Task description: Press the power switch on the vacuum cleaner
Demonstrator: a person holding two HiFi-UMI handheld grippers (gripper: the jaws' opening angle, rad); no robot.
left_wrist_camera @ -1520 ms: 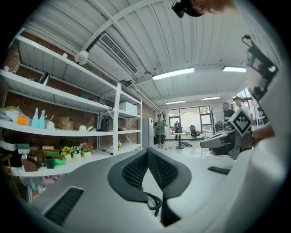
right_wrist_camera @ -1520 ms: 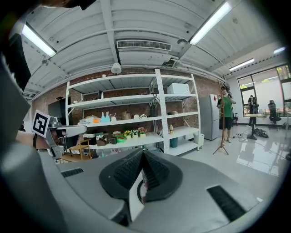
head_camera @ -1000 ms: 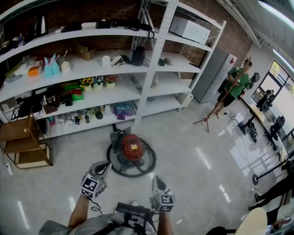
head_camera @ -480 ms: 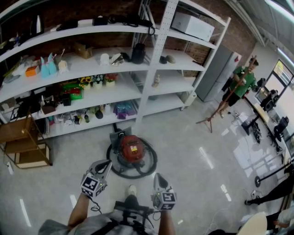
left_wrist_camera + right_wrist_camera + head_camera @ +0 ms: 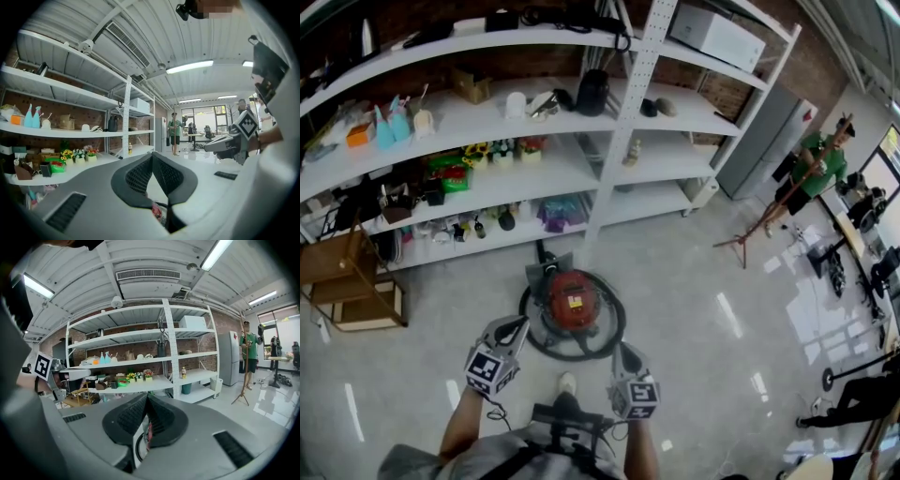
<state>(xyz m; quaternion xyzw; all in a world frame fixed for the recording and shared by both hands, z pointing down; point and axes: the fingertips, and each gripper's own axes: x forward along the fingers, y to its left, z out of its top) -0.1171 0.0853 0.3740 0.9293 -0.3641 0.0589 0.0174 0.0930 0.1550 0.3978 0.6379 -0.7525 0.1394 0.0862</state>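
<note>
Now, left gripper (image 5: 517,326): jaws pressed together, empty, held just short of the hose ring.
Vacuum cleaner (image 5: 574,300): red, on the floor before the shelves (image 5: 628,131), ahead of and between both grippers.
Right gripper (image 5: 623,350): jaws likewise closed on nothing.
Change: the vacuum looms larger than a second ago; a shoe (image 5: 567,382) has stepped in.
Meaning: approach probably nearly done; switch still untouched.

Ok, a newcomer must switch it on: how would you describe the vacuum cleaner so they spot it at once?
Find the tall white shelving unit against the brick wall; on the grey floor just in front of its middle upright sits the vacuum cleaner. It is the only red, rounded thing down there, ringed by a black hose.
</note>
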